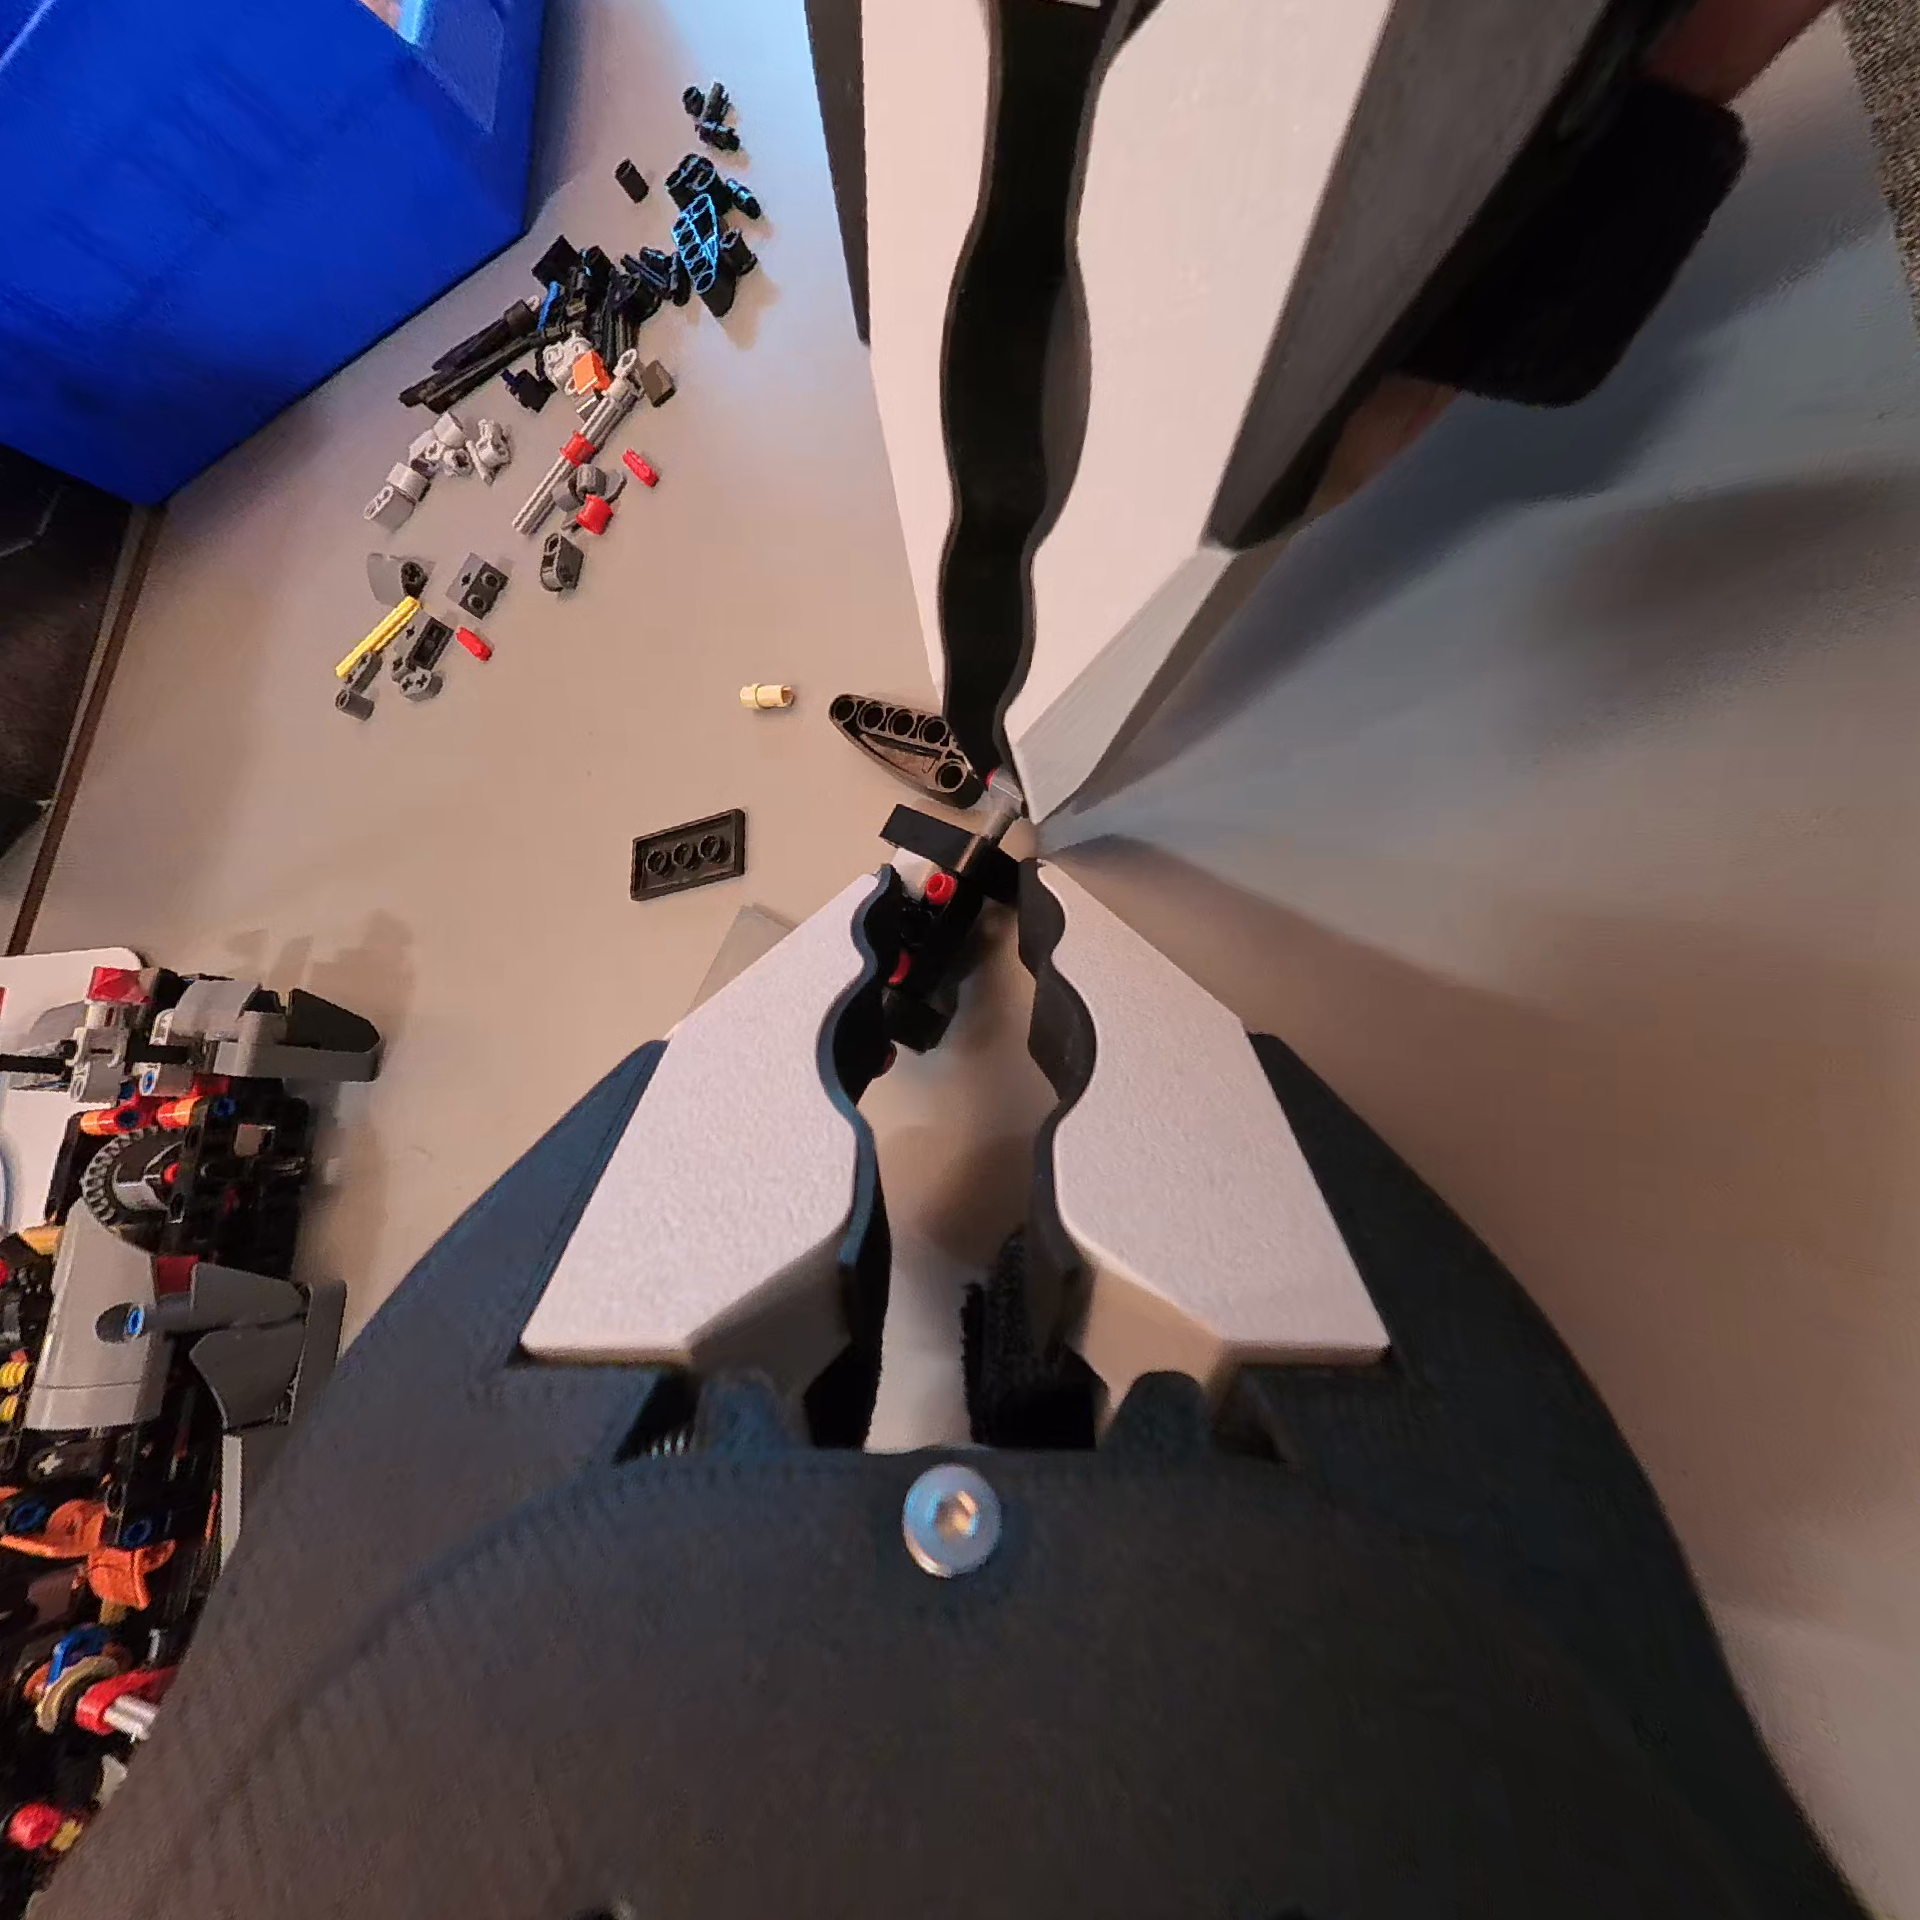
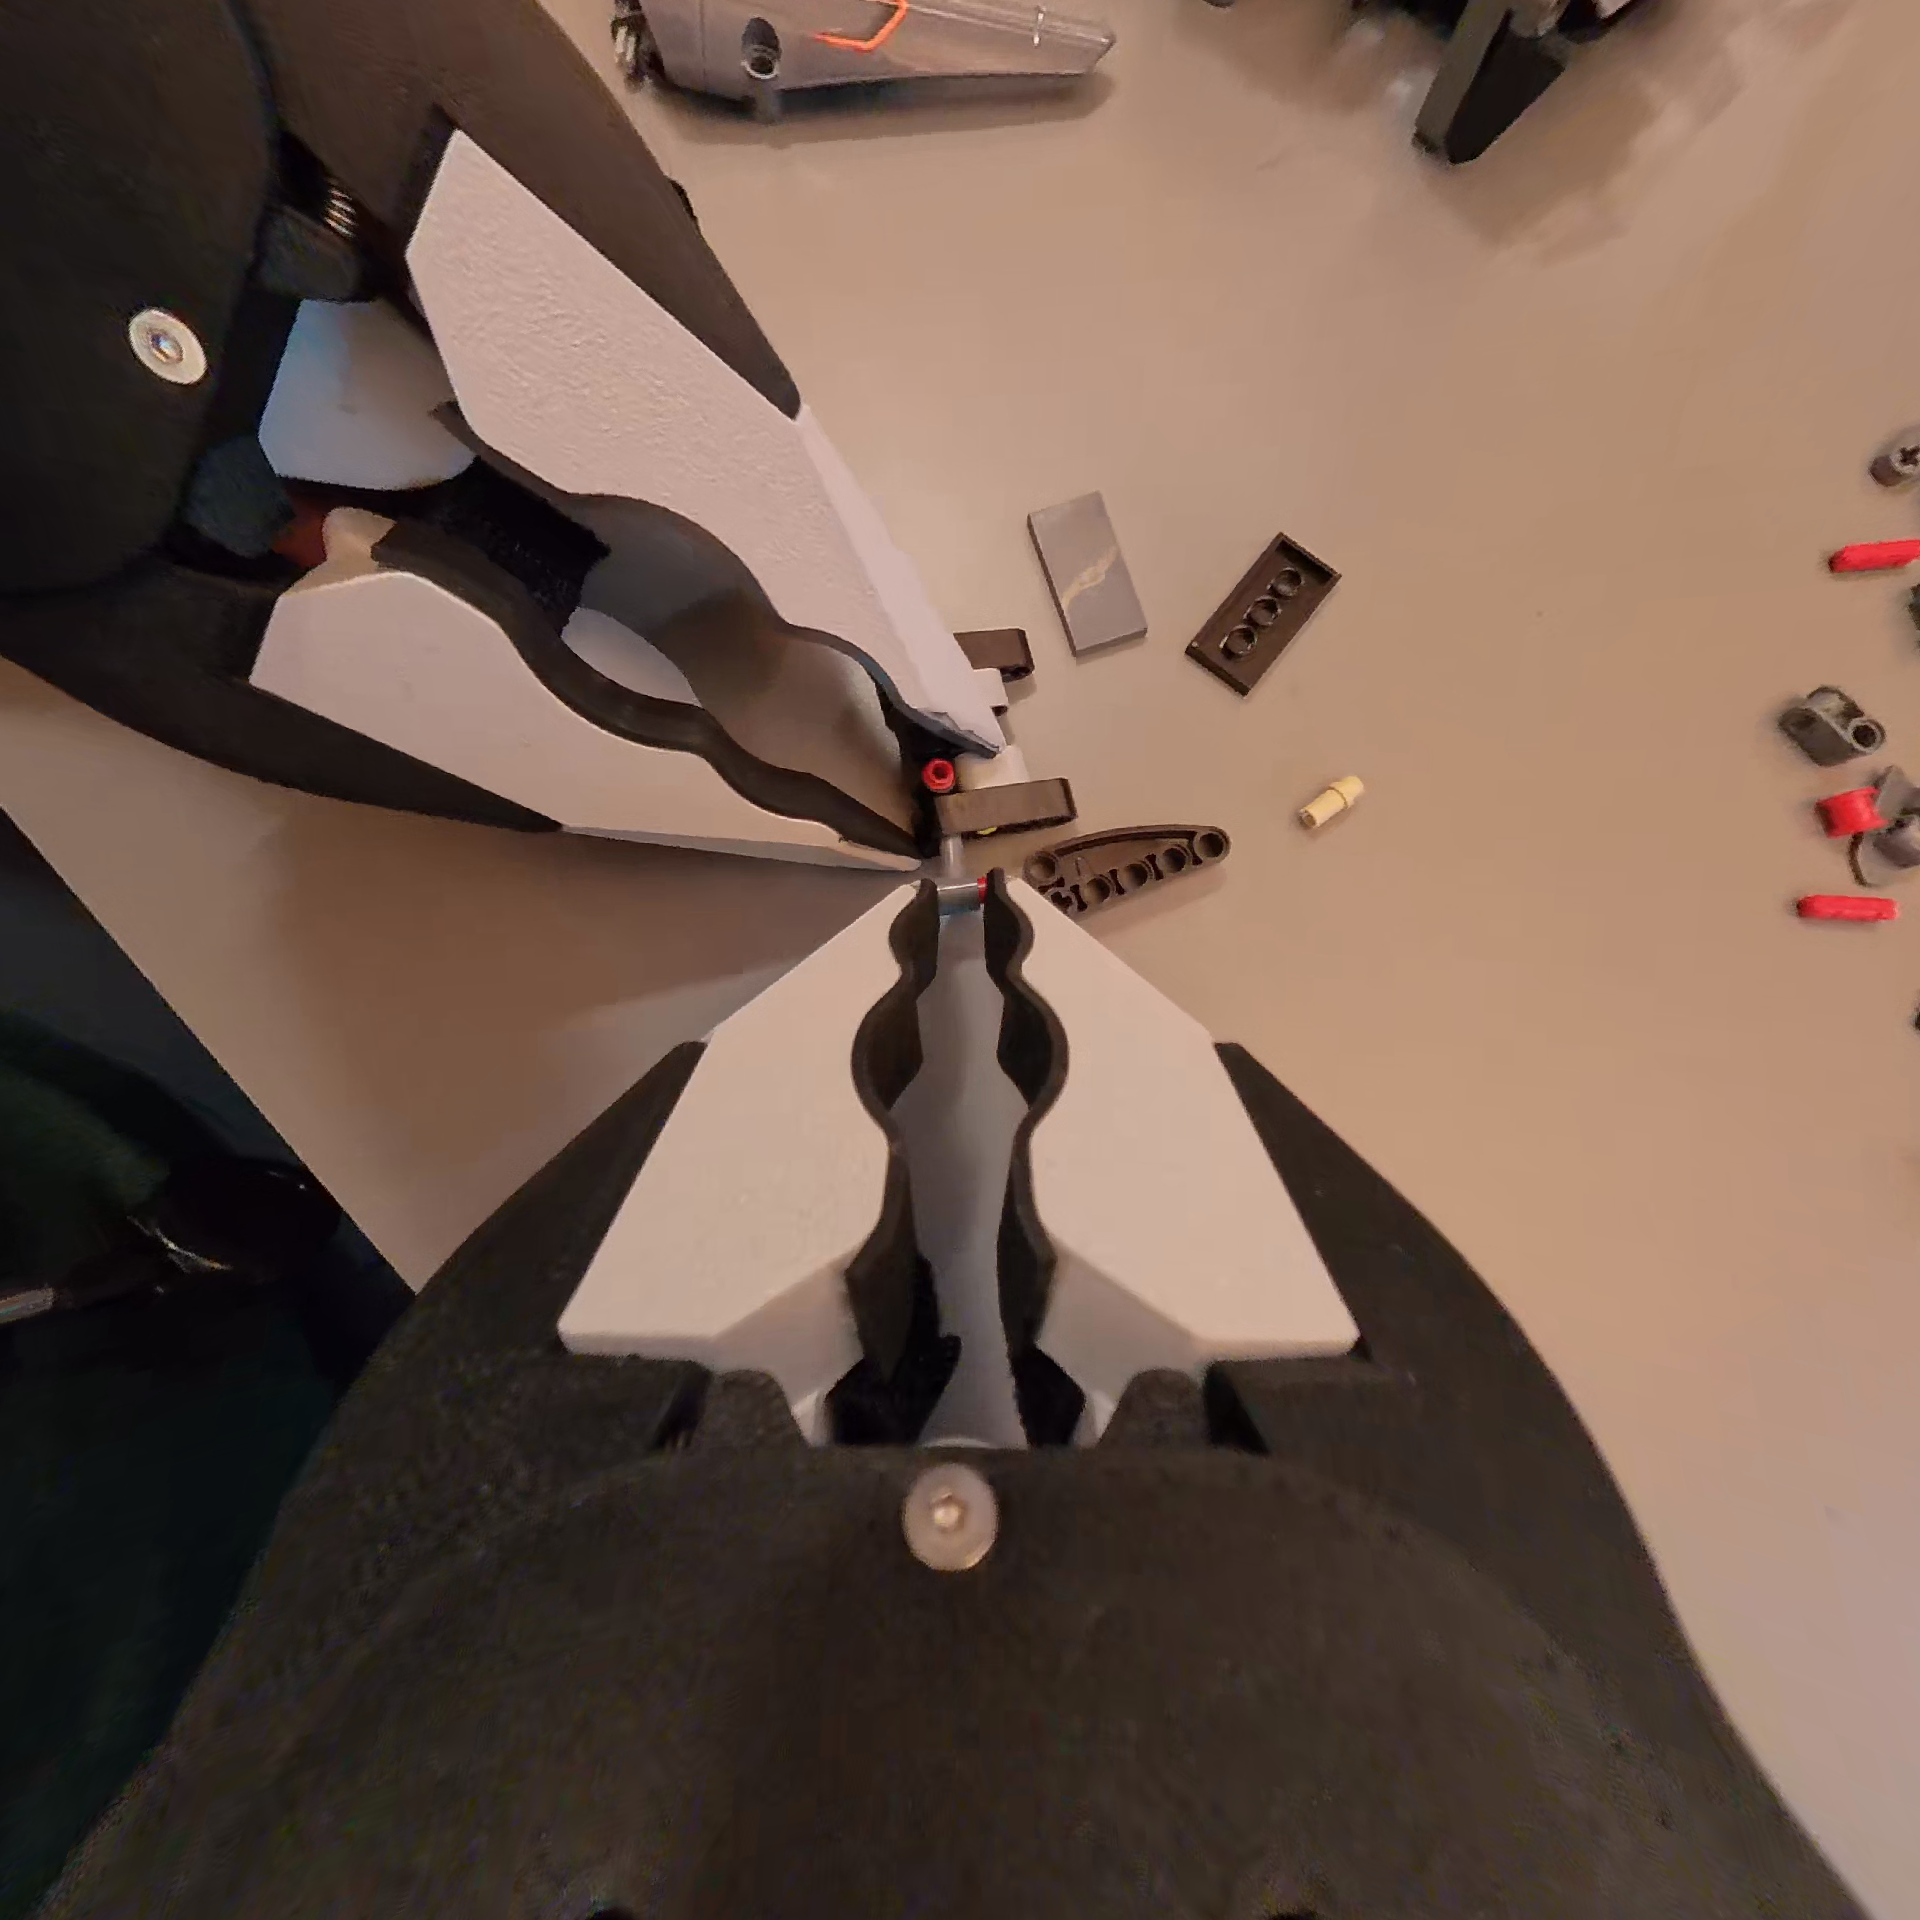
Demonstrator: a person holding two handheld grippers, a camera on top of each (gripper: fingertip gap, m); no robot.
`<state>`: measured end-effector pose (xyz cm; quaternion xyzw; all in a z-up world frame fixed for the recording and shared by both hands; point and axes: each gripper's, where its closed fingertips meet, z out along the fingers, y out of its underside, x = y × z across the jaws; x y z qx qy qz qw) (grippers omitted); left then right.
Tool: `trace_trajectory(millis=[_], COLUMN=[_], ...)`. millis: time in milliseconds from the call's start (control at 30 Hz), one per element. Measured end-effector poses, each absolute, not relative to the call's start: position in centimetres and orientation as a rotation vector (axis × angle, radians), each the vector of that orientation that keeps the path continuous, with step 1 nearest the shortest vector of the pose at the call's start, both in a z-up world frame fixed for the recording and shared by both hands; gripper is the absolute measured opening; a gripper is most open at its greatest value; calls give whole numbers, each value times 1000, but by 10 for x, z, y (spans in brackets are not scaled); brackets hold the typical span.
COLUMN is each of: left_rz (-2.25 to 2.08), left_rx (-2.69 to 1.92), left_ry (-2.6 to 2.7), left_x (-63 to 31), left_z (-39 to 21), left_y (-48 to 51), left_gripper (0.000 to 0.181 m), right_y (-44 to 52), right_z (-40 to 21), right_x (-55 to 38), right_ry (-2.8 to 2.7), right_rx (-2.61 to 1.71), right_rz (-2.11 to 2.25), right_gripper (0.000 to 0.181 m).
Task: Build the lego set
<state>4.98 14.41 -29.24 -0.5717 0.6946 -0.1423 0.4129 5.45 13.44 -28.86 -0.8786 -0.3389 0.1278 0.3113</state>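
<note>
My left gripper (image 1: 956, 878) is shut on a small black sub-assembly (image 1: 930, 956) with red pins, held just above the beige table. In the right wrist view the left gripper (image 2: 951, 800) comes in from the upper left with the sub-assembly (image 2: 1003, 802) at its tips. My right gripper (image 2: 958, 891) is shut on a small grey pin (image 2: 961, 896) with a red end. In the left wrist view the right gripper (image 1: 1010, 795) comes down from the top. The pin (image 1: 1000, 816) touches the top end of the sub-assembly.
On the table lie a black plate with holes (image 2: 1262, 613), a curved black beam (image 2: 1132, 868), a tan pin (image 2: 1330, 802) and a grey tile (image 2: 1088, 571). A pile of loose parts (image 1: 582, 343), a blue box (image 1: 208, 208) and the part-built model (image 1: 135, 1195) are on the left. Less than 4 cm separates the two grippers' tips. It is some 5 cm from my left tips to the grey tile (image 2: 1088, 571).
</note>
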Motion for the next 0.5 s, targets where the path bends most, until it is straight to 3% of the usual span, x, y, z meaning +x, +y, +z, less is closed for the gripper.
trace_trajectory(millis=[500], left_rz=[-357], left_rx=[-1447], left_ry=[1739], left_x=[50], left_z=[-292], left_y=[146], left_gripper=[21], right_y=[138], right_z=[-285], right_x=[53], right_ry=[-754], right_rx=[-2243], right_rz=[503], right_gripper=[6])
